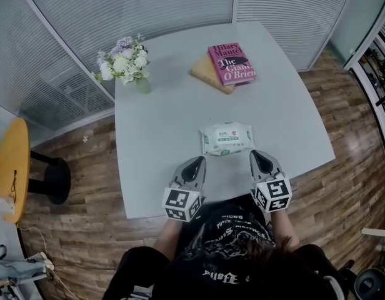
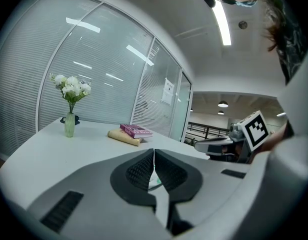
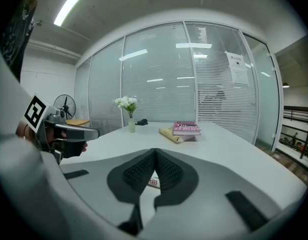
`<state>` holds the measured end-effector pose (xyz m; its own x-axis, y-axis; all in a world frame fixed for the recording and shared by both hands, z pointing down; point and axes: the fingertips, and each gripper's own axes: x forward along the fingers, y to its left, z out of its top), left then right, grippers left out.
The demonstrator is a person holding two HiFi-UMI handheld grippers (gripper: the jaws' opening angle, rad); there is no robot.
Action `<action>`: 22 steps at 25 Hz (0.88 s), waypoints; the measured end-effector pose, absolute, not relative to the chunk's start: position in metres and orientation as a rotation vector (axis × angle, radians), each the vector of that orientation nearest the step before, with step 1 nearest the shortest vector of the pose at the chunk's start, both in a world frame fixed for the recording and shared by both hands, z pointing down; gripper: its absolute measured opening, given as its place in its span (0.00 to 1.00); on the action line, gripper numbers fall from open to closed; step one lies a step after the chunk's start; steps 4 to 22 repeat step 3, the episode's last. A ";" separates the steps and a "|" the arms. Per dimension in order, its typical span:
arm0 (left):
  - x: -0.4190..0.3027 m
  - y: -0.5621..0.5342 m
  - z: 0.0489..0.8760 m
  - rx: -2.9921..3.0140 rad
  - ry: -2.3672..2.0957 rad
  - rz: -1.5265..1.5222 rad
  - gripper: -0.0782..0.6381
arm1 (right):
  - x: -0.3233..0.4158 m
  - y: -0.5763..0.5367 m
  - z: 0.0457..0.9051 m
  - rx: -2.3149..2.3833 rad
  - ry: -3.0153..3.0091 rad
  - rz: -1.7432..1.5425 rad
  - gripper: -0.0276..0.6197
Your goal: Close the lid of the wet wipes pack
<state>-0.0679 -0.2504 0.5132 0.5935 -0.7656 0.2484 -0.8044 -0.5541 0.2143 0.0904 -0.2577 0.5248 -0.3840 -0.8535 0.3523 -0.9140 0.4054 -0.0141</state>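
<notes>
Mostly hidden in both gripper views: the wet wipes pack [image 1: 227, 138], reduced to a white sliver under the dark pads, with a touch of green print in the left gripper view and a small red mark in the right gripper view. Seen whole only from the head view, lying flat on the pale grey desk [image 1: 155, 136], a little toward 6 o'clock from the desk's middle. Soft, pillow-shaped white wrapper with green print; lid not told apart from the wrapper at this size, so up or down cannot be said.

Left hand-held gripper [image 1: 197, 162] at 7 o'clock of the pack, right hand-held gripper [image 1: 260, 155] at 5 o'clock, both near it but apart from it. Ribbed black pads pressed together on each, nothing caught between. Grey wedge-shaped jaws, a cube with square black-and-white markers behind each.

Cut off at the lower edge: a person's black printed top [image 1: 233, 245].

At 11 o'clock on the desk, a slim pale green vase [image 1: 143, 85] holding white and lilac flowers [image 1: 122, 60]. At 1 o'clock, a pink hardback [image 1: 231, 63] stacked on a tan book [image 1: 204, 72], the lower one largely covered. Off the desk at 9 o'clock, a round yellow stool [image 1: 12, 167], partly out of frame.
</notes>
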 end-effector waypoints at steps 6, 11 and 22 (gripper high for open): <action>-0.066 -0.250 0.514 2.527 -1.261 0.178 0.12 | 0.087 -0.256 0.527 1.527 -2.373 0.291 0.04; -0.066 -0.250 0.514 2.527 -1.261 0.178 0.12 | 0.087 -0.256 0.527 1.527 -2.373 0.291 0.04; -0.066 -0.250 0.514 2.527 -1.261 0.178 0.12 | 0.087 -0.256 0.527 1.527 -2.373 0.291 0.04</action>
